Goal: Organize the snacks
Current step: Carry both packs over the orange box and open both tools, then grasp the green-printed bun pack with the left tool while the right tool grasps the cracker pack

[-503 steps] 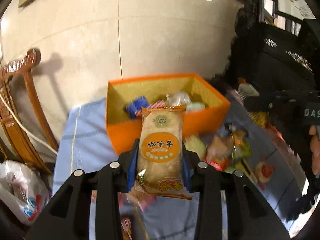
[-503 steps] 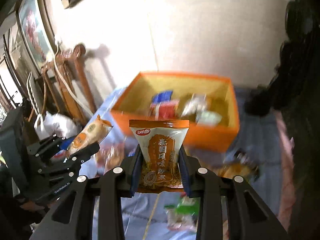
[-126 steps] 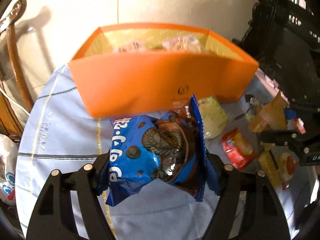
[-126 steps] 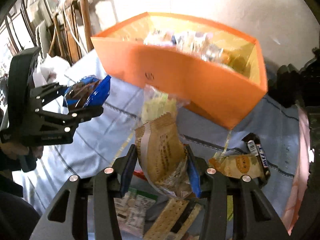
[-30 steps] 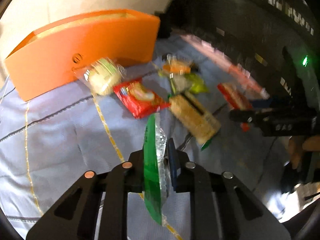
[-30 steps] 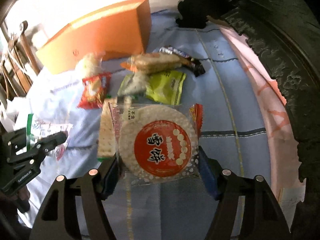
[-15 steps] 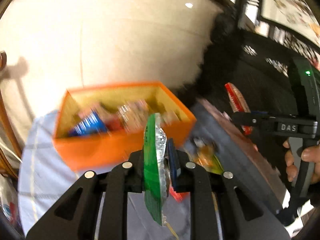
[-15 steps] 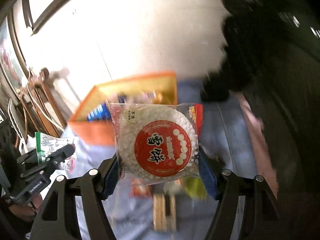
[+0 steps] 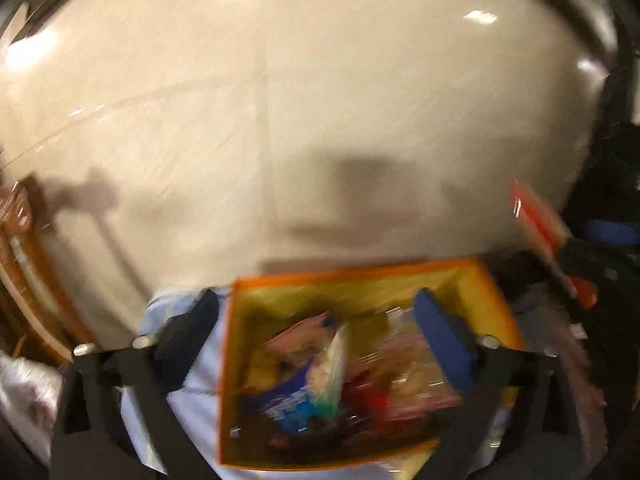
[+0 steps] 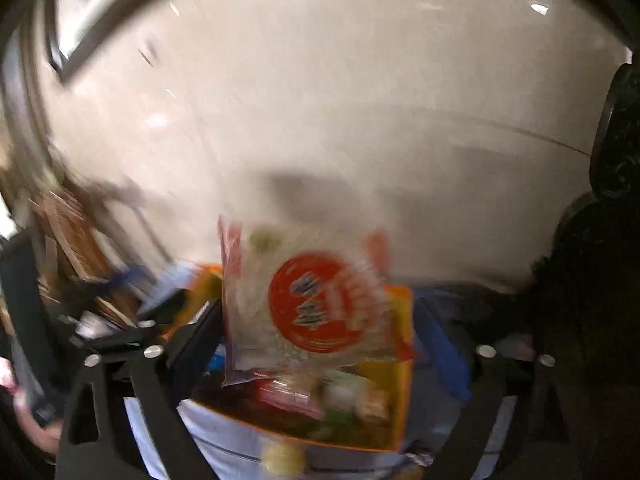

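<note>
Snacks [image 9: 332, 376] fill orange box [image 9: 356, 276]; both hand-held grippers opening.

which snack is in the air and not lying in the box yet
The clear pack with the red disc, loose between the opening right gripper fingers above the orange box; the other packs lie inside.

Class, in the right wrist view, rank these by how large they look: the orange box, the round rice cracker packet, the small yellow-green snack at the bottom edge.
1. orange box
2. rice cracker packet, though nearness to the camera inflates it
3. yellow-green snack
</note>
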